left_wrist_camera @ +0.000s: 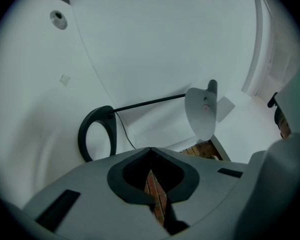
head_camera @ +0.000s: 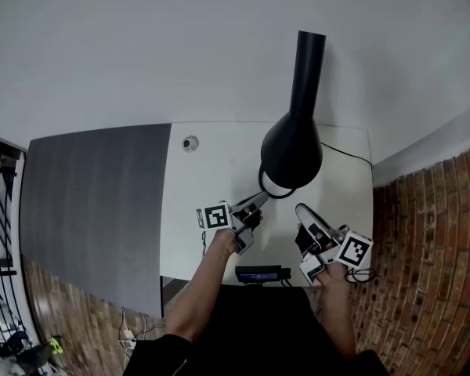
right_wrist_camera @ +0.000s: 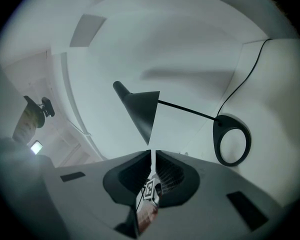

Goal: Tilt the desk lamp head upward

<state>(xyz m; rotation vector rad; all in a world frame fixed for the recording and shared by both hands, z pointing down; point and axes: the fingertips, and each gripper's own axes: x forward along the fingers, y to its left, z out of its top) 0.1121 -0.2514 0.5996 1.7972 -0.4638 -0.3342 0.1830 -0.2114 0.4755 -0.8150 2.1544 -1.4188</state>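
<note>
One desk lamp [head_camera: 291,151] is standing just ahead of the fingers, showing one cone head and one ring base [left_wrist_camera: 83,134]. Two grippers are showing: one left gripper [head_camera: 260,199], one right gripper [head_camera: 301,209]. One tabletop [head_camera: 219,171] is carrying one round grommet [head_camera: 190,142]. One small dark device [head_camera: 258,274] is sitting behind the fingers.

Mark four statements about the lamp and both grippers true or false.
1. The lamp base is a black ring standing on the white desk. True.
2. The left gripper grips the lamp head. False: its fingers are together on nothing, short of the lamp.
3. The right gripper is shut and holds nothing. True.
4. The lamp has no cable. False: a black cable runs from the base across the desk.
</note>
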